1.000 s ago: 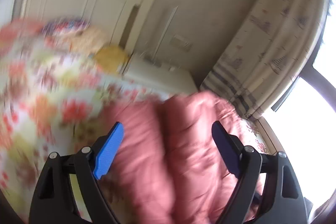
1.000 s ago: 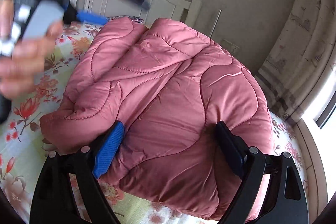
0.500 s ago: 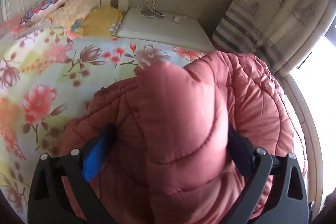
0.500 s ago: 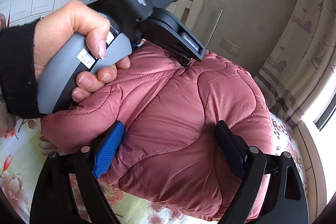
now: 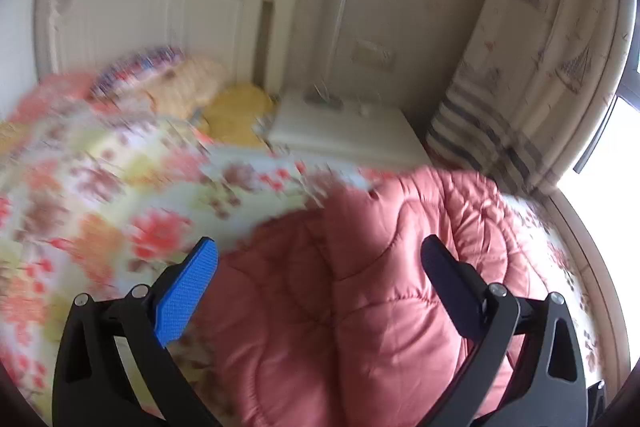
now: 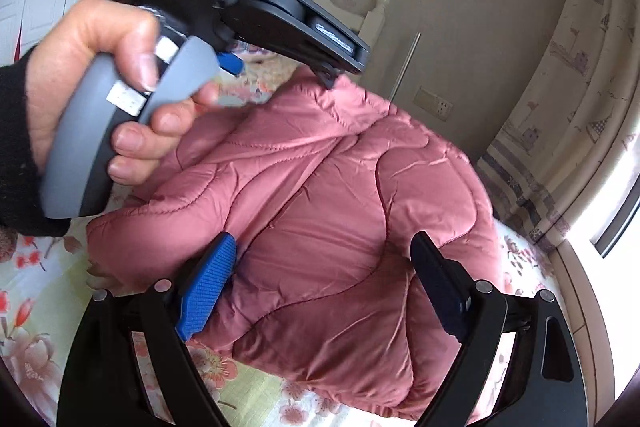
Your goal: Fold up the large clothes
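On the bed (image 6: 48,311), whose cover is printed with red and orange flowers, lies a pink quilted jacket (image 6: 344,227), bunched into a thick, puffy heap. Every place below is given from that jacket.

Over its near edge, the right gripper (image 6: 324,275) stands with its jaws wide; the blue pad and the dark pad flank a fold of the padding, but whether they press it cannot be told from this view. Above the jacket's far left corner, a hand (image 6: 100,87) in a black sleeve grasps the grey handle of the left gripper (image 6: 332,79), whose black body tilts down toward the jacket's top fold.

From the left wrist camera, the left gripper (image 5: 320,267) hangs over the jacket (image 5: 380,287) with jaws spread at their widest; the fabric lies under and between them, and the pads stand clear of it. This view is blurred.

Beyond the jacket, a white nightstand (image 5: 348,131) sits beside the white headboard (image 5: 152,7), with pillows (image 5: 180,87) left of it. Right of the jacket hangs a patterned curtain (image 5: 540,47).
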{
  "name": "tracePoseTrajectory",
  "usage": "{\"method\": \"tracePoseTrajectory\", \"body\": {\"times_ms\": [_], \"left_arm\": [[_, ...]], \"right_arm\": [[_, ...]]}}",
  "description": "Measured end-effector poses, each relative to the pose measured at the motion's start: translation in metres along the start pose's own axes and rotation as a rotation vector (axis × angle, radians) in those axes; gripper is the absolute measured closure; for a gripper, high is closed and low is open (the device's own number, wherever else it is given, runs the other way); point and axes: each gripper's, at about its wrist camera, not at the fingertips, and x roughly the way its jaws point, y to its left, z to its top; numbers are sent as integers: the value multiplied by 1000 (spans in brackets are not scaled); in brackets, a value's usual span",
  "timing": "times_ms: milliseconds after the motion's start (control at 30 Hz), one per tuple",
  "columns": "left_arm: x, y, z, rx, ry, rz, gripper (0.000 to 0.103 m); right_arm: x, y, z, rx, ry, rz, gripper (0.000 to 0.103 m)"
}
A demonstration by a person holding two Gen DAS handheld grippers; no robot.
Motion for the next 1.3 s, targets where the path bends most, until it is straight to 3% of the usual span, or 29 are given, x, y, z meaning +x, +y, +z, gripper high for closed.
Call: {"method": "tracePoseTrajectory", "body": {"times_ms": [67, 167, 333, 433, 600, 700, 800, 867, 967, 1067, 1300], "left_arm": [[-38, 0, -1, 22, -90, 24, 2], [-79, -4, -4, 51, -165, 57, 2], [-121, -16, -19, 76, -207, 84, 2], [-160, -24, -36, 97, -290, 105, 2], [-235, -32, -64, 133, -471, 131, 2], [-273, -44, -87, 128, -528, 96, 2], [-286, -51, -120, 89, -510, 75, 2], [-280, -60, -143, 118, -467, 73, 2], [-256, -75, -178, 197, -360, 148, 2], [-239, -77, -202, 201, -277, 152, 2], [-234, -80, -219, 199, -264, 162, 2]], "right_arm": [[-18, -3, 1, 22, -46, 8, 16], [-44, -14, -1, 97, -103, 21, 14], [-47, -11, -7, 117, -56, 72, 14], [-68, -21, -11, 153, -76, 93, 14], [-137, -62, -18, 262, -159, 49, 9], [-176, -79, -26, 309, -217, 7, 7], [-193, -81, -40, 311, -194, -34, 6], [-193, -79, -52, 316, -156, -58, 6], [-189, -72, -75, 342, -99, -58, 6], [-185, -68, -91, 382, -75, -60, 6], [-183, -58, -96, 404, -87, -67, 6]]}}
